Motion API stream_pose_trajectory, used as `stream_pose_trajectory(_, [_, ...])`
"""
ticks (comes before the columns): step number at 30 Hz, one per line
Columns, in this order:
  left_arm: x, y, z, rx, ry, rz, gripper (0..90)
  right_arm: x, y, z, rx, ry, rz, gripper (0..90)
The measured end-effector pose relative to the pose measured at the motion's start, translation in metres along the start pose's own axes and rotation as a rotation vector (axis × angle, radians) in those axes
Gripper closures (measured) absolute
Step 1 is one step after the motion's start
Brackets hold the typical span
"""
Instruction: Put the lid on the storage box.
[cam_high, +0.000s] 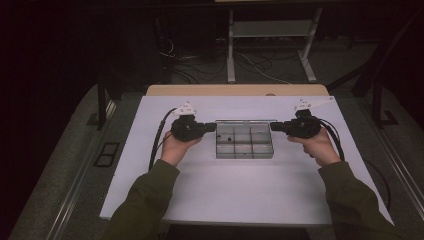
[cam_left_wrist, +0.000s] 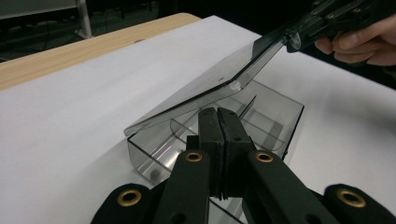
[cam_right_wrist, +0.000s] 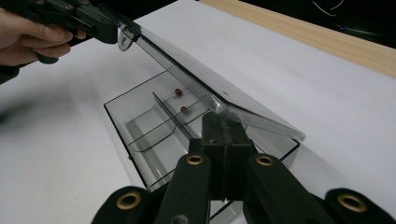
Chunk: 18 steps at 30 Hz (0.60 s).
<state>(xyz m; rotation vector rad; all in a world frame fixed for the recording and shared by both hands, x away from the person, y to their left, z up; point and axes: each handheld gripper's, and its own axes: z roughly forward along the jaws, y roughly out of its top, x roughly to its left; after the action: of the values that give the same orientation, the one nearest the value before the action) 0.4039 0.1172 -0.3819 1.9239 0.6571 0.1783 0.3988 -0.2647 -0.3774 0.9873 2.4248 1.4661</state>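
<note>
Clear plastic organiser box (cam_high: 244, 142) sits on the white table (cam_high: 210, 195) between the two grippers, its hinged lid (cam_left_wrist: 205, 86) raised at a slant over the compartments. Nearest the person, the left gripper (cam_high: 210, 127) has its jaws pressed together on the lid's tab at that end; in the right gripper view the same tab (cam_right_wrist: 122, 37) shows pinched in those black jaws. Across the box, the right gripper (cam_high: 276, 126) is likewise clamped flat on the lid's other corner, jaws fully together. Beyond its jaws, two small dark red beads (cam_right_wrist: 181, 100) lie in a far compartment. My judgement: the lid is thin and held only by its edges, so if one hand lifts faster than the other it could twist, slip out of a pinch and snap down, or the light box could lift and tip, scattering the beads.
</note>
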Motion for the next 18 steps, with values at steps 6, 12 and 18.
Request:
stream_pose_trajectory(6, [-0.004,-0.002,0.002,0.022,-0.005,0.007,88.6,0.003,-0.005,0.001,0.013,0.007,-0.006,89.0])
stream_pose_trajectory(12, [-0.005,-0.005,0.002,0.031,-0.014,0.005,88.5,0.005,-0.009,0.0,0.017,0.007,-0.011,89.0])
stream_pose_trajectory(18, [-0.004,-0.01,0.0,0.023,-0.015,-0.001,88.1,0.008,-0.011,0.0,0.018,0.02,-0.023,89.0])
